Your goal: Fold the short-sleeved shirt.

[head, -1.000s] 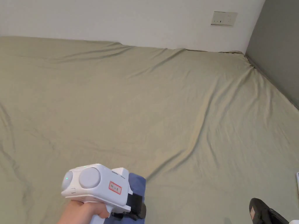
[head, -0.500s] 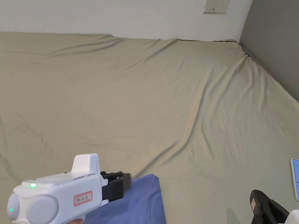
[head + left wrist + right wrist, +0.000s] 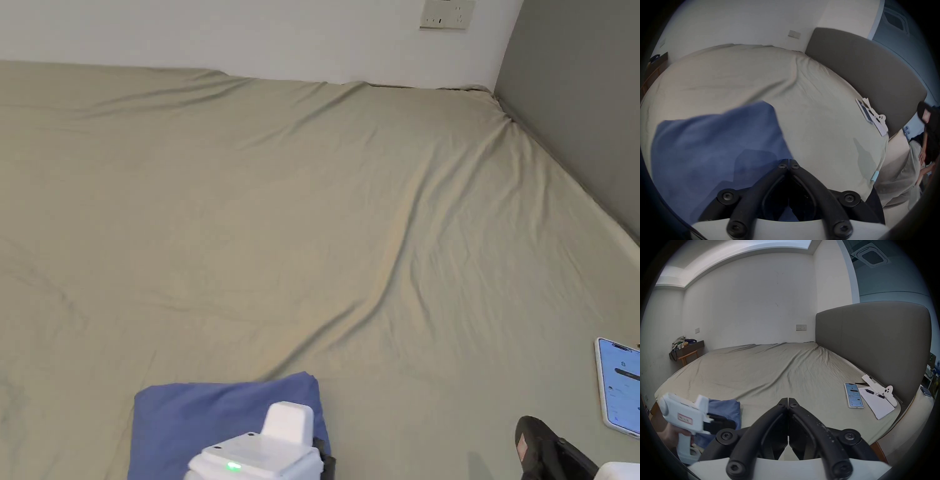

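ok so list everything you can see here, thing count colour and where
shirt: one, blue, folded flat at the near edge of the bed
sheet: one, beige, wrinkled, covering the bed
headboard: one, grey, along the bed's right side
phone: one, screen lit, on the sheet near the headboard
paper: one sheet, white, beside the phone
pen: one, dark, on the paper
socket plate: one, pale, on the white wall
side table: one, dark top, far corner, piled with things
left tongs: white body, black jaws together, over the shirt
right tongs: black jaws together, over bare sheet
hand: one, holding the left tongs' handle
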{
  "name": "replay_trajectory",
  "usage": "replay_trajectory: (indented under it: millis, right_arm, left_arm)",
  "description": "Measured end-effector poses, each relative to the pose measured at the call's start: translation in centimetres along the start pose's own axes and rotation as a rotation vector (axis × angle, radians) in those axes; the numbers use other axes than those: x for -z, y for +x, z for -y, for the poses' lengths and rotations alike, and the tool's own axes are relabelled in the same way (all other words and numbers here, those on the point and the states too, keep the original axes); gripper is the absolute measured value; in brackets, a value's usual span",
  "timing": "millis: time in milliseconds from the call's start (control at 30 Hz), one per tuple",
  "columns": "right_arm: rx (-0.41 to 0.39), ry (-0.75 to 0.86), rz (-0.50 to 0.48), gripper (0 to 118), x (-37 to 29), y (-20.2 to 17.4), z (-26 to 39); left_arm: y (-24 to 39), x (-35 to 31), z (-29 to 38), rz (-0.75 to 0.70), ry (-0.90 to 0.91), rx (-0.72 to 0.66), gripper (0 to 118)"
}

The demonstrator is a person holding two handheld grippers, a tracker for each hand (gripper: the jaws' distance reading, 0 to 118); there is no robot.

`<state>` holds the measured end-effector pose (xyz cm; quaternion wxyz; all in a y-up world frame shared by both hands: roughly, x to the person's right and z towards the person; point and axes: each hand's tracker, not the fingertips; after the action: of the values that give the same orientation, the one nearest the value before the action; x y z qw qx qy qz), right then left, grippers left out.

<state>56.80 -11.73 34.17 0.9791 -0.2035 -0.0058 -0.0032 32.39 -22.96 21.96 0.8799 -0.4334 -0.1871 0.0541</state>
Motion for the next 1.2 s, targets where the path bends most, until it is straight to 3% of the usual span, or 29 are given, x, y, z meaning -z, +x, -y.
replay_trajectory:
  millis: [133, 333, 467, 567, 767, 867, 1033, 1200]
  right_arm:
    - [0.004, -0.003, 0.018, 3, -0.3, 0.8, 0.1]
    - [0.004, -0.004, 0.022, 3, -0.2, 0.8, 0.0]
    - [0.004, 0.009, 0.001, 3, 0.3, 0.0, -0.4]
    - [0.002, 0.023, -0.031, 3, 0.8, -1.0, -0.9]
    - [-0.015, 0.037, -0.102, 3, 2.0, -3.6, -1.5]
    - [-0.032, 0.047, -0.132, 3, 2.3, -5.0, -1.9]
    - [-0.061, 0.065, -0.16, 3, 2.5, -6.6, -2.0]
    - [-0.08, 0.092, -0.159, 3, 2.0, -7.4, -1.6]
  left_arm:
    - [2.2, 0.5, 0.0, 0.099, -0.033, -0.015, 0]
    - [1.6, -4.2, -2.0, 0.151, 0.096, -0.033, 0]
    - [-2.6, -10.9, -3.8, 0.054, 0.276, -0.066, 0]
    - [-6.2, -16.3, -3.8, -0.102, 0.418, -0.077, 0]
    - [-10.8, -24.2, -0.6, -0.385, 0.573, -0.113, 0]
    - [-11.1, -26.7, 2.3, -0.535, 0.744, -0.11, 0]
    - [-10.0, -27.8, 5.8, -0.633, 0.842, -0.022, 0]
    - [-9.8, -26.8, 6.0, -0.596, 0.788, -0.024, 0]
